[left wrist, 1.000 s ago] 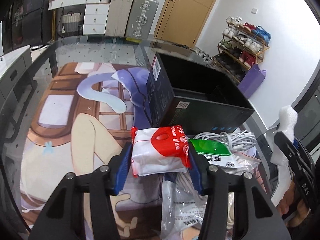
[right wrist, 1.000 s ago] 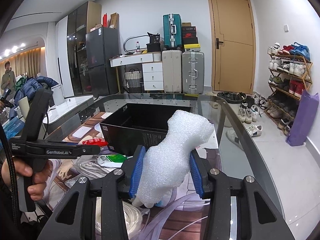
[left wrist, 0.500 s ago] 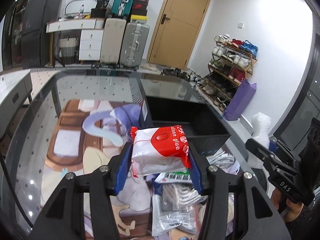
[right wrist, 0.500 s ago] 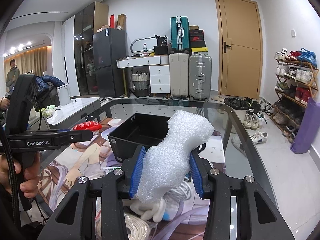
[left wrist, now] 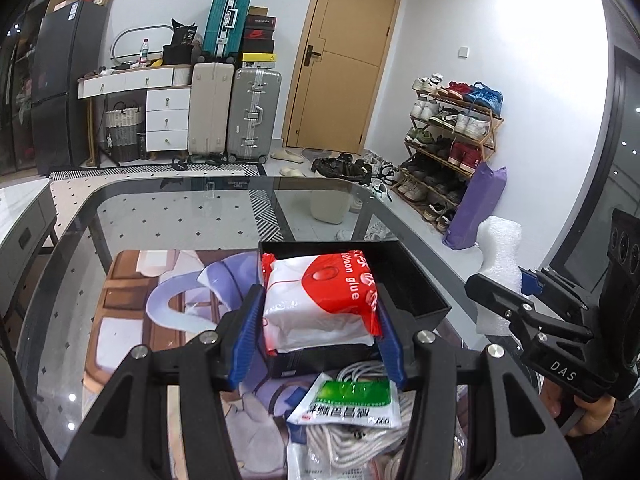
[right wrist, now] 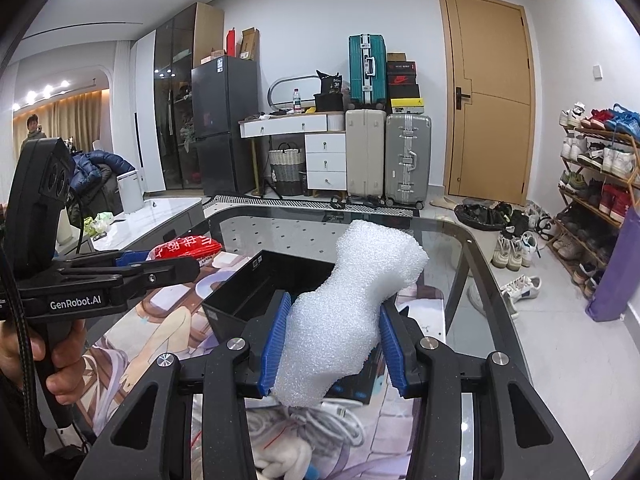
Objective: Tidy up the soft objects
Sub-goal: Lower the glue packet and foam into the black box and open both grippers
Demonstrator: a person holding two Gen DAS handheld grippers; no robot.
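My left gripper (left wrist: 318, 340) is shut on a red and white balloon glue packet (left wrist: 320, 300) and holds it in the air over the near edge of the open black box (left wrist: 420, 280). My right gripper (right wrist: 332, 344) is shut on a white foam sheet piece (right wrist: 352, 304) and holds it above the table, near the black box (right wrist: 256, 292). The foam (left wrist: 500, 256) and right gripper show at the right of the left wrist view. The packet (right wrist: 184, 249) and left gripper show at the left of the right wrist view.
A green and white sachet (left wrist: 352, 400) and coiled white cables (left wrist: 348, 440) lie in front of the box on a printed mat (left wrist: 132, 320) over the glass table (left wrist: 180, 216). White cable (right wrist: 320, 424) lies under my right gripper. Suitcases and a shoe rack stand behind.
My left gripper has risen with the packet and moved toward the black box. My right gripper has also lifted slightly with the foam piece.
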